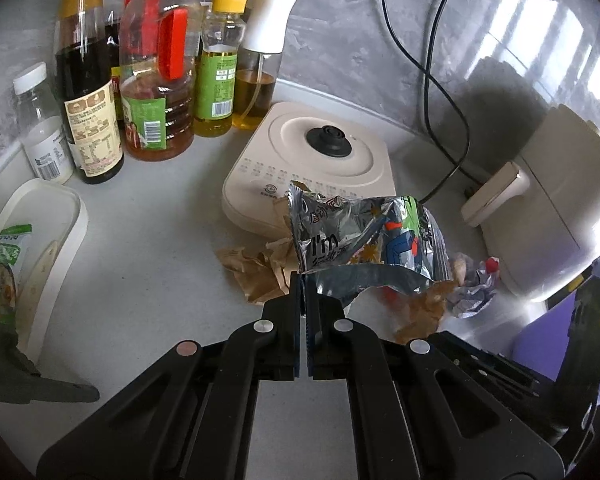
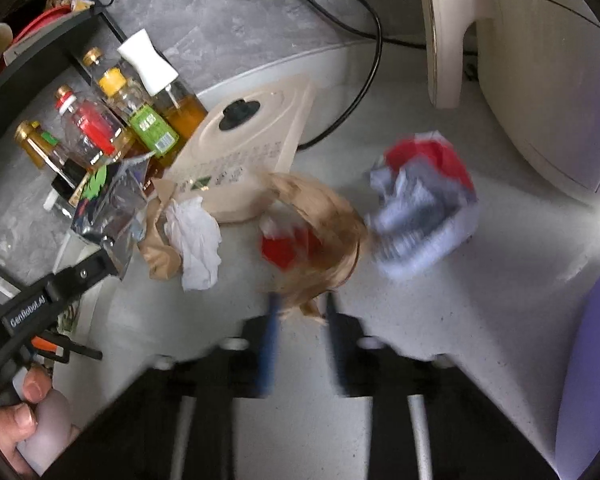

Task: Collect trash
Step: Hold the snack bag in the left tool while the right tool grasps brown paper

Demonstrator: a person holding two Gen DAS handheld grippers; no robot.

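My left gripper (image 1: 303,280) is shut on the lower edge of a silver foil snack bag (image 1: 368,236) and holds it over the counter; it also shows at the left of the right wrist view (image 2: 108,204). Crumpled brown paper (image 1: 256,268) lies beneath the bag. My right gripper (image 2: 302,304) closes around a strip of brown paper (image 2: 324,232); the view is blurred. A red wrapper (image 2: 284,244) lies under that paper. A crumpled red, grey and white wrapper (image 2: 424,204) lies just right of it. A white tissue (image 2: 196,236) lies to the left.
A cream appliance base (image 1: 308,168) sits behind the trash. Oil and sauce bottles (image 1: 156,76) stand at the back left. A white tray (image 1: 40,248) holds a packet at the left. A cream air fryer (image 1: 560,216) stands right, with black cables (image 1: 440,120) behind.
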